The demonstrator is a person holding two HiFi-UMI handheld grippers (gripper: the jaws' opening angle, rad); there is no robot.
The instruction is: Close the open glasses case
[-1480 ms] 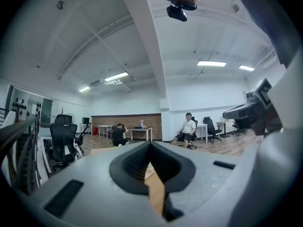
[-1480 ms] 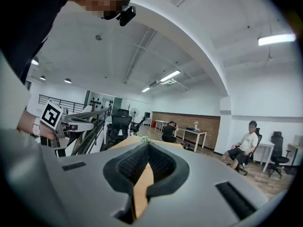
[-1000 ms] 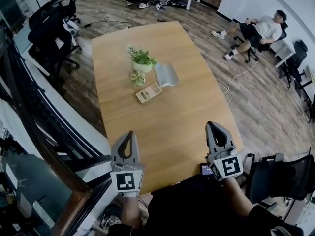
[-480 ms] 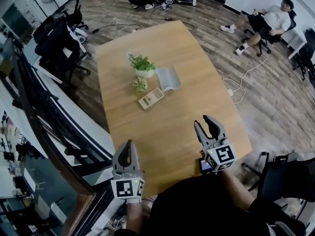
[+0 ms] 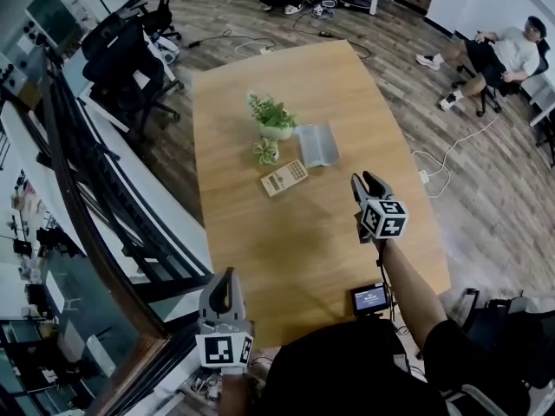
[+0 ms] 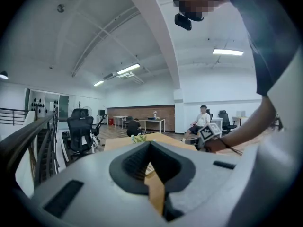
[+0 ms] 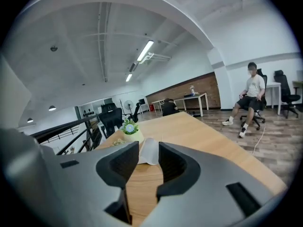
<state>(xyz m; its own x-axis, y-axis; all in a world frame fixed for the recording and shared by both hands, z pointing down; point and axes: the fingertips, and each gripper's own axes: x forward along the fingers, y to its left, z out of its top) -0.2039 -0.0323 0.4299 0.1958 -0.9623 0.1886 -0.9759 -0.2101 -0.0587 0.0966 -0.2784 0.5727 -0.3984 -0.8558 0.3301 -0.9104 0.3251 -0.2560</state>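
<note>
Head view: the open glasses case (image 5: 317, 144) lies on the table (image 5: 260, 258). The right gripper (image 5: 366, 183) hovers short of it over bare wood, inside the right edge. Left gripper view: the left gripper (image 6: 150, 143) is pinched together, empty. Right gripper view: jaws closing, nothing between, case ahead. The reach seems in hand, pressing the case shut next.

Table layout, cluster at far centre.
Glasses case (image 5: 317, 144) on table (image 5: 295, 241), right of potted plant (image 5: 274, 115); small plant (image 5: 266, 152) just before the pot; calculator (image 5: 284, 178) nearer, left of case.
</note>
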